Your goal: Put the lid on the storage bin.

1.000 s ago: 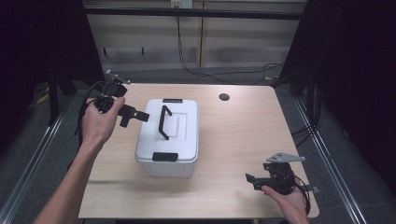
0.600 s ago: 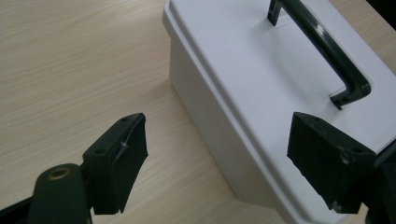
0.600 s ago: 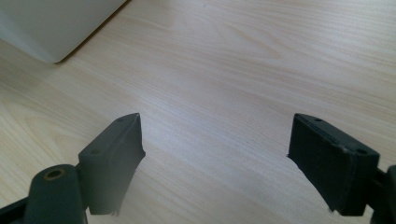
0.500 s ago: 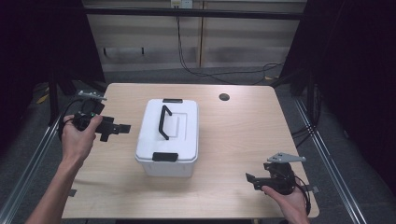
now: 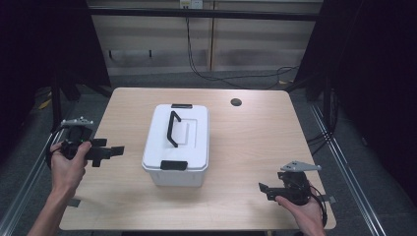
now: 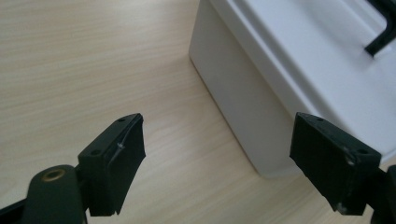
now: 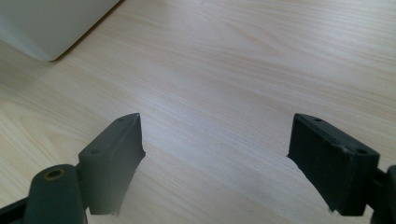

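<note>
White lidded box (image 5: 178,143) just beyond left gripper's (image 5: 112,152) spread fingertips (image 6: 122,148).

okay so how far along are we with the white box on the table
Looks done: the white plastic storage box sits on the wooden table with its lid on, black front clip flat and black handle lying down. In hand: nothing; the left gripper is open beside the box, the right gripper open near the table's front edge. Left: apparently nothing on the box itself.
</note>
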The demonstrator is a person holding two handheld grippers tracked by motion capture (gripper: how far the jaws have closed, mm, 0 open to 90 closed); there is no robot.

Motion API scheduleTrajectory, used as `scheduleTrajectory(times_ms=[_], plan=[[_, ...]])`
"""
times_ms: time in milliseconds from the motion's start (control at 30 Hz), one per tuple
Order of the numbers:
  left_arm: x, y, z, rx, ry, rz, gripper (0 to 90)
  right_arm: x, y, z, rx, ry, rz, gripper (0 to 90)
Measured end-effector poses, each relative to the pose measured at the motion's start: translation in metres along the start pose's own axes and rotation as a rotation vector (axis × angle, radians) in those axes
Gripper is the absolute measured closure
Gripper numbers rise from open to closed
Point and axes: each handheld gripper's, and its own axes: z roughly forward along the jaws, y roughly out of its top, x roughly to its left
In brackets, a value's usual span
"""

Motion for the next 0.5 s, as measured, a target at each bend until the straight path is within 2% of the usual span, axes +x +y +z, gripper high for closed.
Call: scheduleTrajectory(times_ms=[33,67,133,167,200,233,300,333,367,467,500], plan=[[0.0,-0.005,0.0,0.011,0.002,0.0,17.8,0.0,0.0,0.0,-0.002,0.0,-0.005,17.2],[-0.002,-0.014,-0.001,0.027,-0.02,-0.004,17.8,0.0,0.0,0.0,-0.002,0.0,-0.005,17.2],[-0.003,-0.018,-0.001,0.02,-0.01,-0.011,17.8,0.0,0.0,0.0,-0.003,-0.003,-0.008,17.2],[-0.003,-0.027,-0.001,0.032,-0.008,-0.001,17.6,0.0,0.0,0.0,-0.002,-0.002,-0.004,17.2],[-0.003,-0.027,-0.001,0.032,-0.008,-0.001,17.6,0.0,0.0,0.0,-0.001,-0.003,-0.004,17.2],[-0.003,-0.035,-0.001,0.028,0.01,-0.006,17.4,0.0,0.0,0.0,0.0,-0.003,-0.006,17.2],[-0.004,-0.041,0.002,0.027,0.013,-0.007,16.6,0.001,0.0,-0.001,-0.004,-0.006,-0.001,17.2],[-0.003,-0.044,0.003,0.047,0.012,0.003,16.6,0.001,0.0,-0.001,-0.006,-0.007,-0.003,17.2],[-0.002,-0.052,0.005,0.035,0.031,0.002,16.6,0.001,0.0,-0.001,-0.005,-0.013,-0.005,17.2],[0.0,-0.061,0.01,0.061,0.023,-0.008,16.6,-0.001,0.0,0.0,-0.011,-0.017,-0.008,17.2],[0.0,-0.066,0.013,0.066,0.03,0.0,16.6,0.0,-0.001,0.0,-0.011,-0.015,-0.011,17.2]])
